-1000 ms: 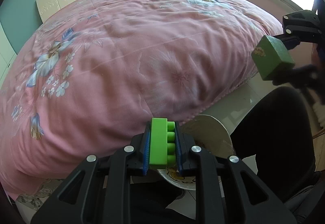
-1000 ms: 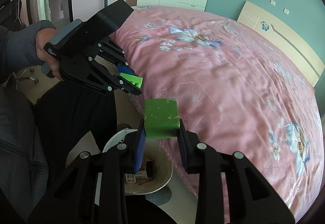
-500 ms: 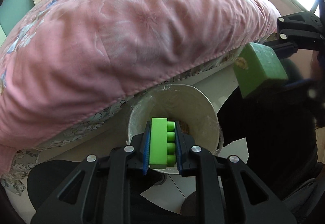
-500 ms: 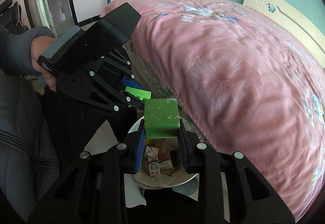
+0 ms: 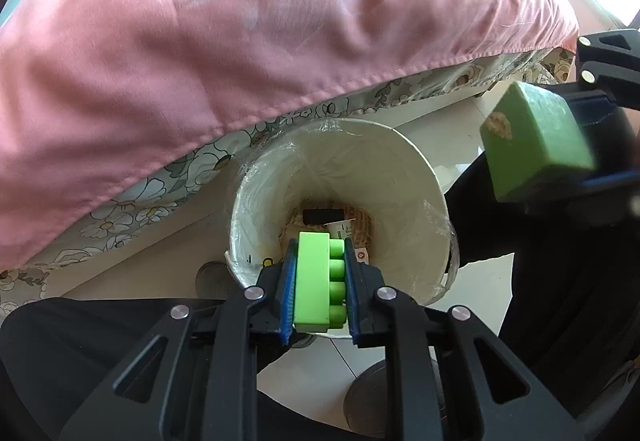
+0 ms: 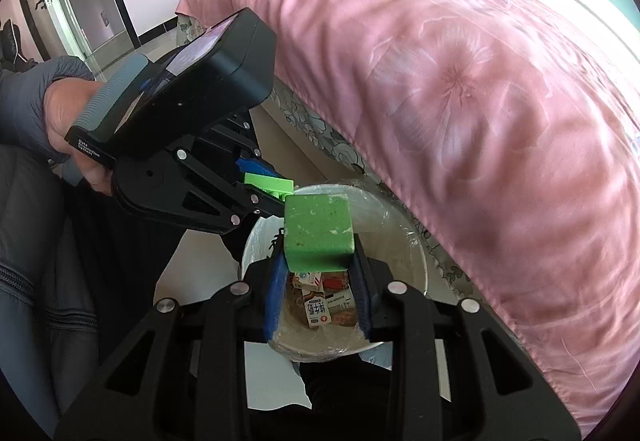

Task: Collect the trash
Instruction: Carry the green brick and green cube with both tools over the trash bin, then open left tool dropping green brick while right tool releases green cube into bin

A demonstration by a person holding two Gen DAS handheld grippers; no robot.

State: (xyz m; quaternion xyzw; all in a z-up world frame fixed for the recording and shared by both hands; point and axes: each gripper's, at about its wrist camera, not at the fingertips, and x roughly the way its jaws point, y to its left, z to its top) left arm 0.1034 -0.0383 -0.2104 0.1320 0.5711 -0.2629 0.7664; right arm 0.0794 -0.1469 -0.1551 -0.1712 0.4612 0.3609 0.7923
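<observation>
My left gripper (image 5: 318,281) is shut on a light green toy brick (image 5: 316,277) and holds it over the near rim of a white lined trash bin (image 5: 404,169). My right gripper (image 6: 318,261) is shut on a darker green block (image 6: 318,231) and holds it above the same bin (image 6: 412,253). The bin holds small cartons and wrappers (image 6: 320,305). In the left wrist view the green block (image 5: 536,145) hangs at the right of the bin. In the right wrist view the left gripper (image 6: 266,187) and its brick (image 6: 268,183) hover at the bin's left rim.
A bed with a pink floral quilt (image 5: 240,41) overhangs right behind the bin; it also shows in the right wrist view (image 6: 460,81). Pale tiled floor (image 5: 480,281) surrounds the bin. The person's dark trousers (image 5: 80,361) are close in front.
Both grippers have swung down from the bed toward the bin, each still holding its piece. The bin is now nearer and more centred under them.
</observation>
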